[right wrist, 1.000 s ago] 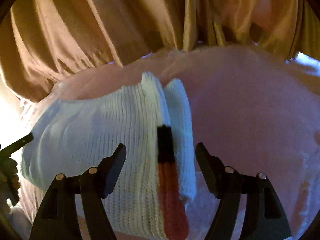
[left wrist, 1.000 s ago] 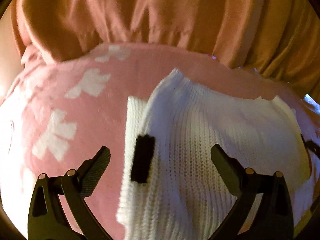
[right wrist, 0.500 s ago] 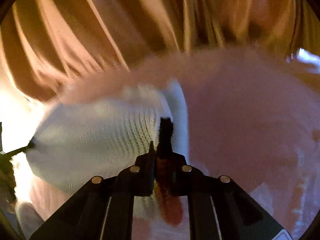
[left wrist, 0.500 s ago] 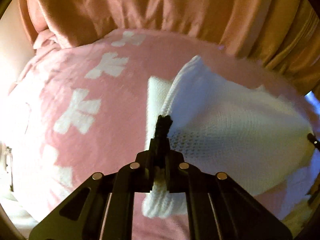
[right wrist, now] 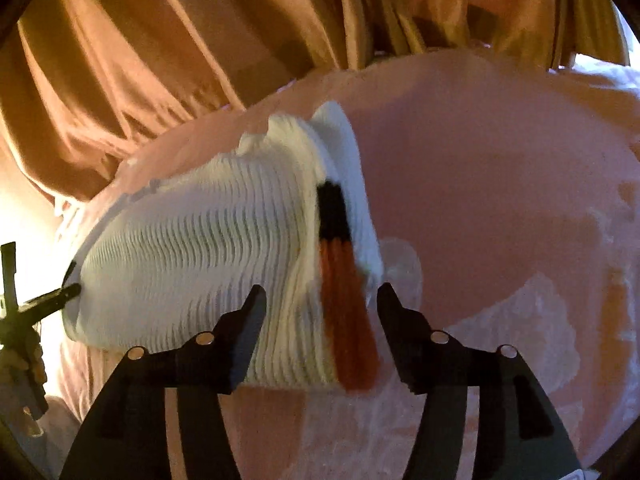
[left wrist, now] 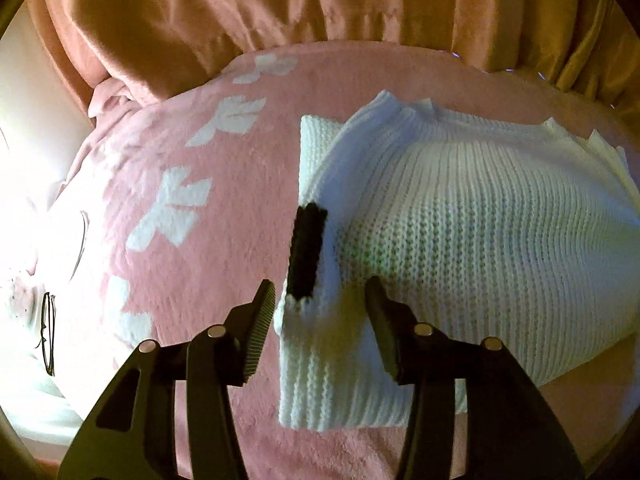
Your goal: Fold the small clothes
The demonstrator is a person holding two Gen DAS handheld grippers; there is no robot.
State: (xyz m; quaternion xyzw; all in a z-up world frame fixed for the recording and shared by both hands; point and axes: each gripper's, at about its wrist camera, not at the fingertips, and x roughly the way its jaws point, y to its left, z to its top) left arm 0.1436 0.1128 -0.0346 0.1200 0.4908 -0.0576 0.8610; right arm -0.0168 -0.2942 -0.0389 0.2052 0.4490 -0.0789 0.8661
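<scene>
A white ribbed knit garment (left wrist: pixel 460 232) lies folded on a pink blanket (left wrist: pixel 224 248). Its left edge carries a black stripe (left wrist: pixel 306 254). My left gripper (left wrist: pixel 320 304) is open, its jaws standing either side of that edge fold. In the right wrist view the same garment (right wrist: pixel 200 264) shows a black and red-orange stripe (right wrist: pixel 344 292) on its right edge. My right gripper (right wrist: pixel 320 312) is open, its jaws astride that striped edge. The left gripper (right wrist: pixel 24 312) shows at the far left of the right wrist view.
The pink blanket has white bow shapes (left wrist: pixel 172 212). Orange-brown curtain fabric (left wrist: pixel 320 8) hangs just behind the blanket's far edge. A bright white surface with a dark outline (left wrist: pixel 48 332) lies at the left.
Both grippers were shut on the garment's striped edges half a second ago. Both have now opened and let the garment go, and it rests folded on the blanket.
</scene>
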